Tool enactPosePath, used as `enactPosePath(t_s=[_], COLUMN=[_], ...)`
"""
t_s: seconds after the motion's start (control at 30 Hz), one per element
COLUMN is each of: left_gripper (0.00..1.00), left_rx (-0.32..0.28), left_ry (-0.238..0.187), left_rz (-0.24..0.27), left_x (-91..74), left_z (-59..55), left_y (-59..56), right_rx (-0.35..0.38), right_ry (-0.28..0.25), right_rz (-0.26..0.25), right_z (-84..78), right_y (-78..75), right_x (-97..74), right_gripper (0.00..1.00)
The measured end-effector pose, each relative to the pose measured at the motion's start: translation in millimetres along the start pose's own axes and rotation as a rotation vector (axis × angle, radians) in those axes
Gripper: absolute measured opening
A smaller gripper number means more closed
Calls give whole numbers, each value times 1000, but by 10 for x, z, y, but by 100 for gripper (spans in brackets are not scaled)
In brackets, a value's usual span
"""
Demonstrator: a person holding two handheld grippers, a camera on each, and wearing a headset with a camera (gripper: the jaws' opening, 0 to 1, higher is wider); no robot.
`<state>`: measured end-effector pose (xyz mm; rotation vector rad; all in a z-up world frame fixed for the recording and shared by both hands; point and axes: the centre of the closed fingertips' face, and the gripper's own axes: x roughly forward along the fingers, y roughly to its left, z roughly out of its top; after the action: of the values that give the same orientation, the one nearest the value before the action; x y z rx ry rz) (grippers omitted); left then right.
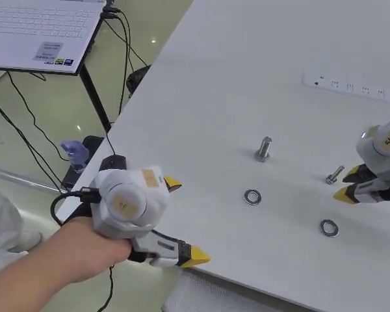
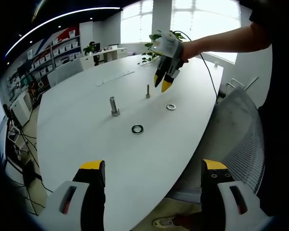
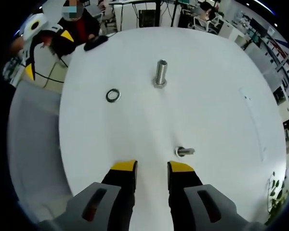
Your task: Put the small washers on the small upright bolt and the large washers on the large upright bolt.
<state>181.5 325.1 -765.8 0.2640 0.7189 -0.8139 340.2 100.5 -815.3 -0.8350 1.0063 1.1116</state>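
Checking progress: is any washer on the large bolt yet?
No: the large bolt stands bare, with one washer and a second washer lying flat on the table apart from it.

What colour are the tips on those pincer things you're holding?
Bright yellow; the fingertips show it best in the left gripper view.

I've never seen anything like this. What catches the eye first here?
The yellow-tipped left hand-held gripper hangs open at the near edge of the white table; the right hand-held gripper sits beside the small bolt. Nearby a large bolt stands upright and two washers lie flat.
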Motion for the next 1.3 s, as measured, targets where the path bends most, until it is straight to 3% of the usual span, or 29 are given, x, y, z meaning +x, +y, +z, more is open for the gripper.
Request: enactPosePath(t_s=[0.63,0.97,1.3], left_gripper=[85,89,90], left_rx=[2,10,-7], left_ry=[-22,-1,13], left_rz=[-1,-5,11], left_x=[-55,13,71], left_z=[10,-15,-63], left_y=[-62,-91,-49], right_rx=[7,10,24], right_ry=[5,35,31], right_rz=[35,42,25], right_z=[-183,-323,-358], right_y=[513,544,508], right_x=[55,254,313], right_gripper=[31,35,37])
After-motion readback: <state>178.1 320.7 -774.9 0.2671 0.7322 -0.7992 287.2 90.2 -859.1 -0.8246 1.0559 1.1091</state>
